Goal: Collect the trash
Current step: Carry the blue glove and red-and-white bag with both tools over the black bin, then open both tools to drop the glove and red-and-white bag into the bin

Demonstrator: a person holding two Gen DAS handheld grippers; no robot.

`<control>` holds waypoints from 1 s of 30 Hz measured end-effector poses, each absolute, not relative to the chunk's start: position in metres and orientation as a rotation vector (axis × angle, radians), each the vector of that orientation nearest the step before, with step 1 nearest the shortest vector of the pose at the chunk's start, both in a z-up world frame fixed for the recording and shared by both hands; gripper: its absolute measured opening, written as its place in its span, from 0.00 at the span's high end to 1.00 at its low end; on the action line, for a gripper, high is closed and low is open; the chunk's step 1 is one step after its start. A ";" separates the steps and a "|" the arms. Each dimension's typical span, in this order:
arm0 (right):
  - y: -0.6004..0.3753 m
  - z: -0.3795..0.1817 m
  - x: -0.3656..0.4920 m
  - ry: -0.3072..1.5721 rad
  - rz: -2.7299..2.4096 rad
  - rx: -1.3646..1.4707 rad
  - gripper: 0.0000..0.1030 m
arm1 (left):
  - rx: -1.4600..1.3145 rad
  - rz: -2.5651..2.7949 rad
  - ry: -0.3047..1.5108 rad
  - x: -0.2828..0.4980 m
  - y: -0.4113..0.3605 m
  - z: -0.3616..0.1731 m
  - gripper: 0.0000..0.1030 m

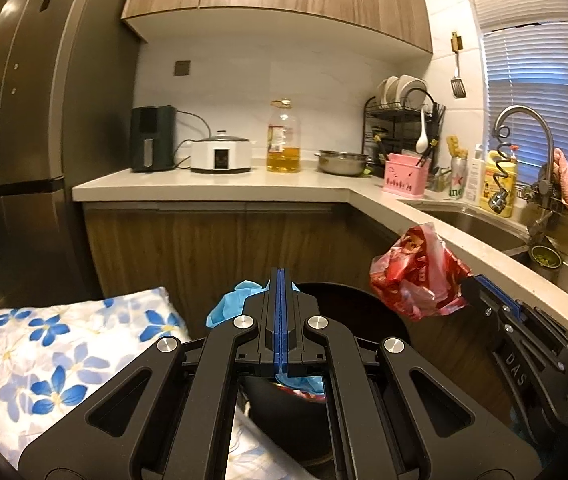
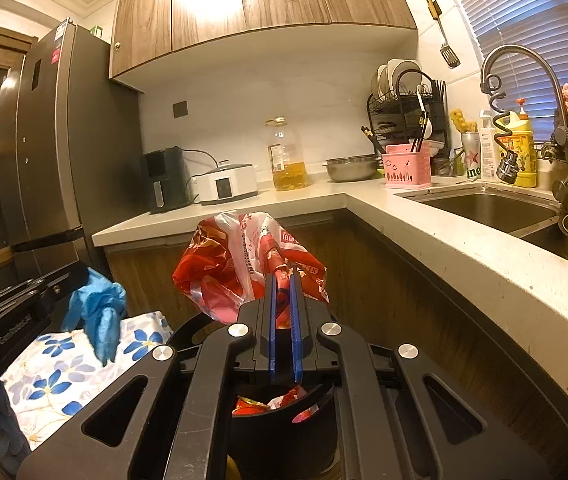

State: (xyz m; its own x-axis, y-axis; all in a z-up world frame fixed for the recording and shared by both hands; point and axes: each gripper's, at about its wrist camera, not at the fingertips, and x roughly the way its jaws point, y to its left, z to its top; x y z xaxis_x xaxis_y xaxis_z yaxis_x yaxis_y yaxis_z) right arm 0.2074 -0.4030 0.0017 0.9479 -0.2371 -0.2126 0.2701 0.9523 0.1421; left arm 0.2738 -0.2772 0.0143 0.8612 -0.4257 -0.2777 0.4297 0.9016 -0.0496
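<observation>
Two grippers up over the black bin (image 2: 284, 424) beside your counter (image 2: 464, 256). Your left gripper (image 1: 280, 280) is clamped tight on a blue glove (image 1: 227, 306), which dangles beside the flowered cloth (image 1: 43, 352). Your right gripper (image 2: 283, 280) pinches a red-and-white plastic bag (image 2: 235, 264), bunched just above the bin's mouth.

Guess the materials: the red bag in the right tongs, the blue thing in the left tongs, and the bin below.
Red bag: thin plastic film, glossy, part translucent; it crinkles and shows print.
Blue thing: looks like a disposable glove, probably nitrile or similar; limp, matte, with finger shapes.
Bin: dark, smooth, rounded wall; likely hard plastic, though the look leaves that open.
</observation>
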 end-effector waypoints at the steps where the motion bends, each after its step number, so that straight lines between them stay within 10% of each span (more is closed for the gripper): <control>1: -0.404 0.001 0.208 0.196 -0.259 0.171 0.93 | 0.017 -0.452 0.288 0.275 -0.279 0.014 1.00; 30: -0.417 -0.008 0.230 0.216 -0.262 0.184 0.93 | 0.030 -0.511 0.310 0.307 -0.306 -0.005 1.00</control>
